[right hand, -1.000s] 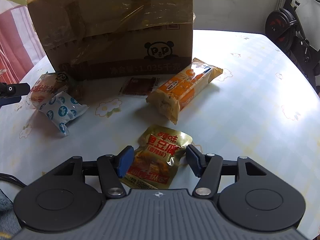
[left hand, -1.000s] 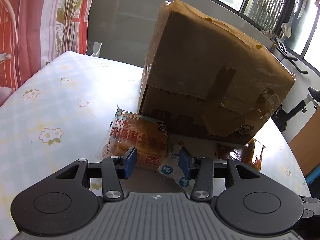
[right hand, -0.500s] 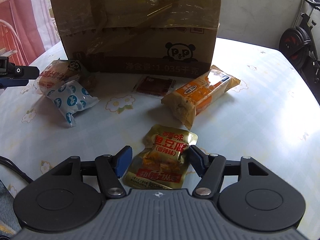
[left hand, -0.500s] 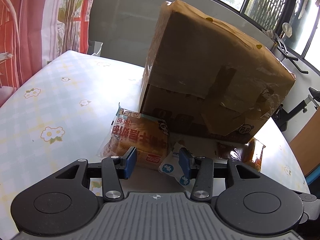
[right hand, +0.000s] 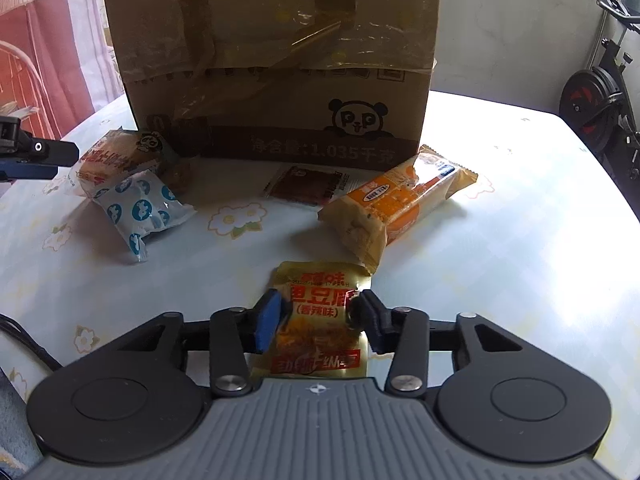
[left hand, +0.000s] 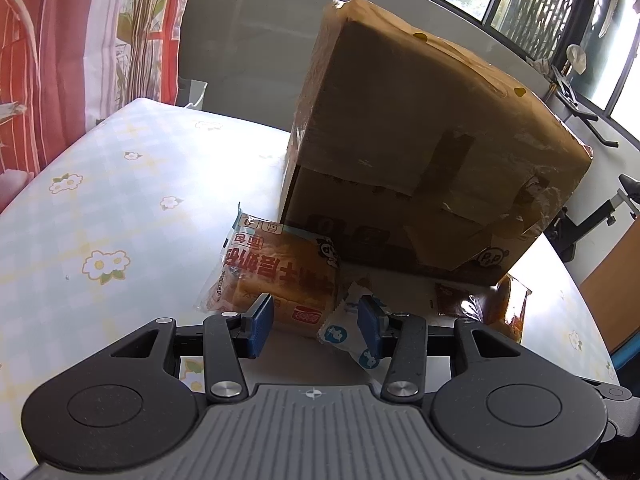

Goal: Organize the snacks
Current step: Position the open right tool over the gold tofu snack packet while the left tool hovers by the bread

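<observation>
My right gripper (right hand: 316, 316) is closing on a gold pouch with red lettering (right hand: 320, 280) that lies on the table; both pads press its sides and its right edge crumples. Beyond it lie an orange snack packet (right hand: 400, 204), a flat dark red sachet (right hand: 308, 186), a white packet with blue dots (right hand: 140, 208) and a bread packet (right hand: 112, 156). A taped cardboard box (right hand: 276, 60) stands behind them. My left gripper (left hand: 315, 322) hangs open over the near ends of the bread packet (left hand: 280, 272) and the dotted packet (left hand: 340, 328), gripping nothing.
The table (right hand: 500, 240) wears a pale cloth with a flower print. An exercise bike (right hand: 600, 108) stands past its right edge and a red-and-white curtain (left hand: 60, 40) hangs beyond the left. One of the left gripper's fingers (right hand: 44, 152) pokes in beside the bread packet.
The right gripper's jaws have drawn in from either side onto the gold pouch, and its view has rolled slightly. The left gripper and the other snacks have stayed put.
</observation>
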